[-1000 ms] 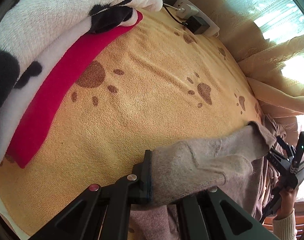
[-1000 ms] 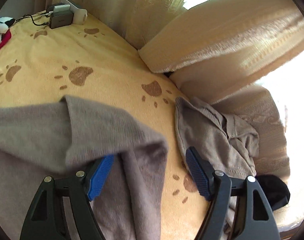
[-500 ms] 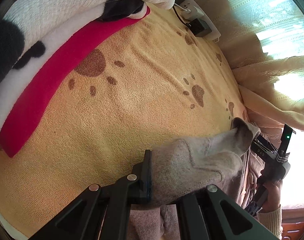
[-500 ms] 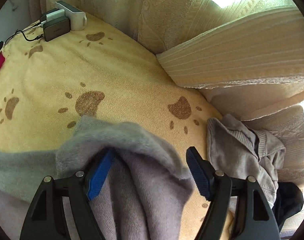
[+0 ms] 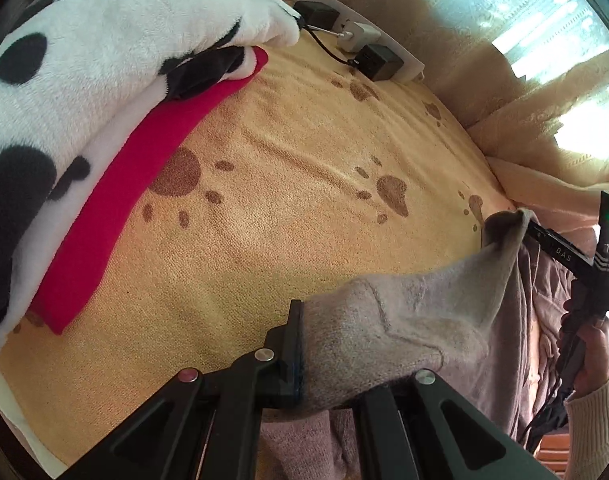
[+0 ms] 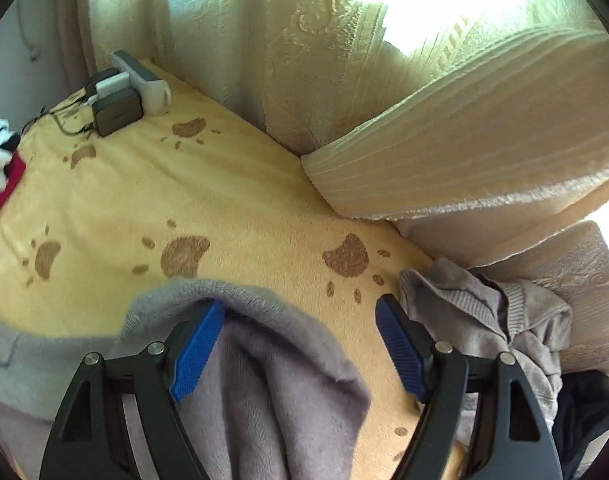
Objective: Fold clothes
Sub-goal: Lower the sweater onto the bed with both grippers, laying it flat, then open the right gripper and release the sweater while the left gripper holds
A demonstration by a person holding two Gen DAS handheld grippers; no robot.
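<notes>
A grey sweater (image 5: 416,316) is stretched between both grippers over the yellow paw-print blanket (image 5: 288,216). My left gripper (image 5: 340,364) is shut on a thick bunch of it at the bottom of the left wrist view. My right gripper (image 6: 298,354) is open, its blue pads (image 6: 196,352) wide apart. The sweater's edge (image 6: 264,308) hangs over the left finger only. In the left wrist view the right gripper (image 5: 560,256) sits at the far right in a person's hand (image 5: 588,356), with the sweater's corner hooked over one finger.
A spotted white plush blanket with a red band (image 5: 116,92) lies along the left. A power strip with chargers (image 5: 368,56) sits at the far edge by the curtains (image 6: 288,40). A cream cushion (image 6: 464,148), a crumpled grey garment (image 6: 484,312) and something black (image 6: 584,412) lie to the right.
The right gripper has moved farther out and up with the sweater's edge draped over its left finger, so the cloth is pulled tauter. The left gripper keeps its hold.
</notes>
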